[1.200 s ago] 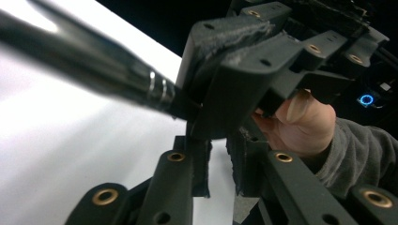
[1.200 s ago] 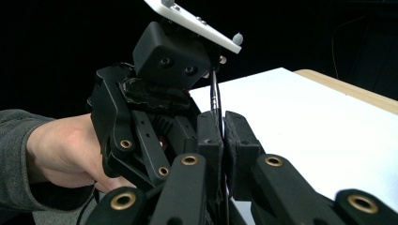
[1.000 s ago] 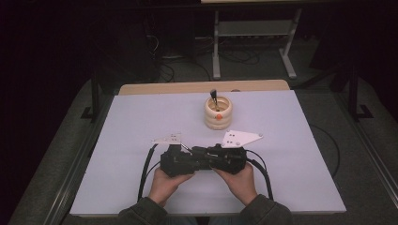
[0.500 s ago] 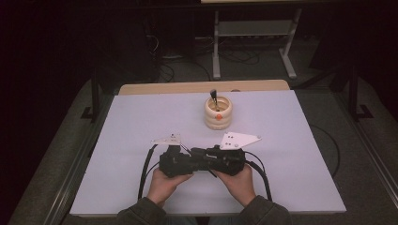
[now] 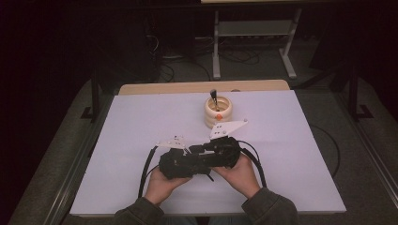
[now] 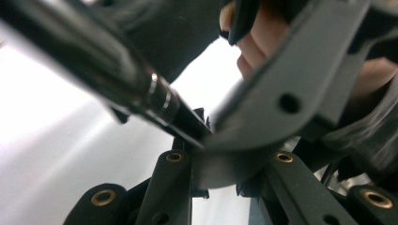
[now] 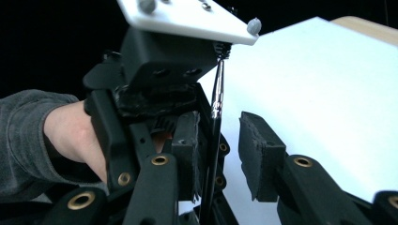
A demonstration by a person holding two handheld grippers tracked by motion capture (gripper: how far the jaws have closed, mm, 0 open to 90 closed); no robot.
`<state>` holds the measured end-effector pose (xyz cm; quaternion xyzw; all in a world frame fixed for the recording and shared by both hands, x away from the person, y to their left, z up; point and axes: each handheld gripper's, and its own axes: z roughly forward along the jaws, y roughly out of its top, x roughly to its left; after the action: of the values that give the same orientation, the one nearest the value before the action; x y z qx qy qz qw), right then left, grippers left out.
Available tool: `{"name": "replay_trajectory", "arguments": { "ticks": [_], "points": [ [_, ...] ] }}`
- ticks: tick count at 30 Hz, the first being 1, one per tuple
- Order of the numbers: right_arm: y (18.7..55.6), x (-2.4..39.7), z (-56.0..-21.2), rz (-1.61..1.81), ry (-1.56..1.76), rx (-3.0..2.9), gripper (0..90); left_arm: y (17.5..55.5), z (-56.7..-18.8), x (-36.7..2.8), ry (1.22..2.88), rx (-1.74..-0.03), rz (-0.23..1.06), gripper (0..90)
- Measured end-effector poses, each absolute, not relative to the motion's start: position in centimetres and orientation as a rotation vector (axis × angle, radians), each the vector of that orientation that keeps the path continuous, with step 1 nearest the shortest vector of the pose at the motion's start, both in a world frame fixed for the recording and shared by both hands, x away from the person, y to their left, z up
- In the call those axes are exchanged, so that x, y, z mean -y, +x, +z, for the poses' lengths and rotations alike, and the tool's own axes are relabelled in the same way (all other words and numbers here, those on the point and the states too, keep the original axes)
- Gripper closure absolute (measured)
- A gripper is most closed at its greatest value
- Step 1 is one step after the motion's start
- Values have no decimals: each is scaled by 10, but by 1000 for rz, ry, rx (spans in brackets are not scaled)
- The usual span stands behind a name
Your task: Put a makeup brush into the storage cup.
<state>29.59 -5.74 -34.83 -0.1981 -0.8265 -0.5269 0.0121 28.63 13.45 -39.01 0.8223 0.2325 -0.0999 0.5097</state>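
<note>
Two sets of fingers meet on one slim black rod (image 7: 215, 117) with a metal collar. Those of the left gripper (image 6: 220, 159) are taken to be closed tight on its end, though that view is blurred. Those of the right gripper (image 7: 218, 131) have just been opening and are parted, with the rod between them. The rod is held just above the surface (image 5: 291, 140), on the person's side of the cream holder (image 5: 218, 112). It is judged light, stiff and smooth, so likely to pivot or slip; mid-shaft, square across the pads, is best gripped.
</note>
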Motion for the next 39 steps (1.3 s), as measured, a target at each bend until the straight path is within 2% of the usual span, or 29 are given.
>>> {"name": "replay_trajectory", "arguments": {
  "ticks": [6, 11, 15, 25, 39],
  "points": [
    [296, 53, -347, -1548, -588, 2583, 832, 281, -387, -129, 2092, -516, -132, 778],
    [295, 55, -348, -1559, -591, 2568, 842, 280, -386, -128, 2098, -487, -118, 766],
    [294, 56, -350, -1574, -596, 2549, 844, 280, -384, -130, 2088, -475, -118, 658],
    [296, 61, -355, -1562, -646, 2506, 847, 279, -383, -132, 2078, -460, -93, 508],
    [303, 81, -358, -1647, -744, 2451, 846, 278, -382, -140, 2050, -510, -86, 446]
  ]
}}
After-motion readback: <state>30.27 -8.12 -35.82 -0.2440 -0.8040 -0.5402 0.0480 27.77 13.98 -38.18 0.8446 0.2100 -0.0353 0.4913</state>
